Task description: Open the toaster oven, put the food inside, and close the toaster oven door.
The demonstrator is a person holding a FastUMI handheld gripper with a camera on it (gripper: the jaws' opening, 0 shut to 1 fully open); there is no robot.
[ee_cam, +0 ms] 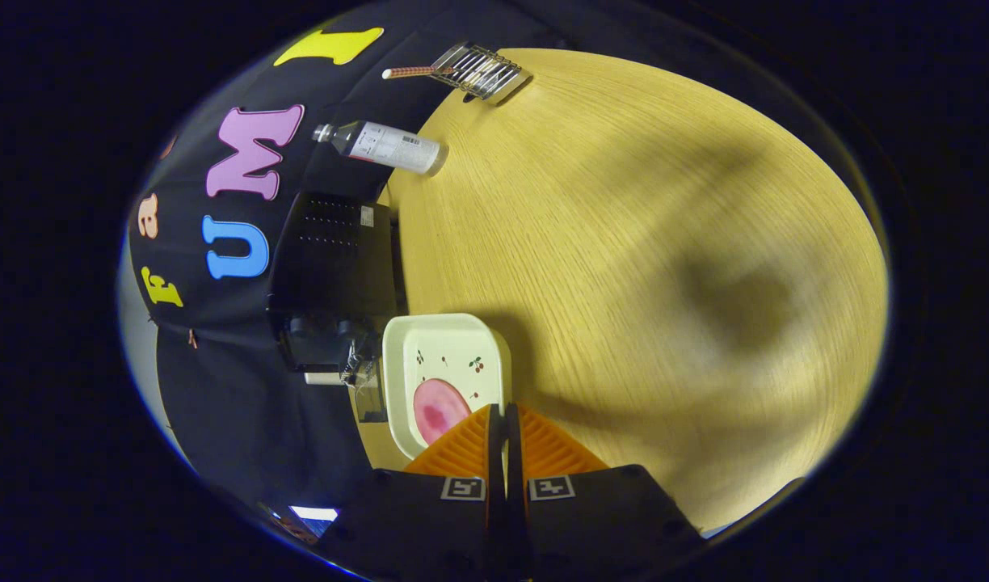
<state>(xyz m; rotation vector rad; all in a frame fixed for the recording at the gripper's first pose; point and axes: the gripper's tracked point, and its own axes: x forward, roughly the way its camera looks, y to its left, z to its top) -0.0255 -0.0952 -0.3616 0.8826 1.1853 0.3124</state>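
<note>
My claw (504, 420) sat at the bottom centre of the frame with its two fingers (462, 449) pressed flat together, no gap between them and nothing held. The fingertips overlapped the near rim of a square cream plate (446, 356) with small cherry prints, lying on the wooden counter (624, 242) just ahead of them and slightly to their left. On that plate lay the food (438, 408), a round pink slice with a darker pink centre, lying flat, its near edge hidden behind my left finger; being round, it had no long axis I could name.

Left of the plate, at centre left of the frame, stood the black toaster oven (333, 275) against the booth's wall. The view was rolled, so its body ran lengthwise up the frame, the vented panel toward the top and the knobs and the glass door toward the bottom, next to the plate. I could not tell how far the door stood open.

Farther out, toward the upper left, a clear plastic bottle (385, 147) stood at the counter's edge, its cap pointing left. Beyond it, at the top of the frame, a wire rack (478, 71) with a striped handle pointing left rested on the counter's far edge.
</note>
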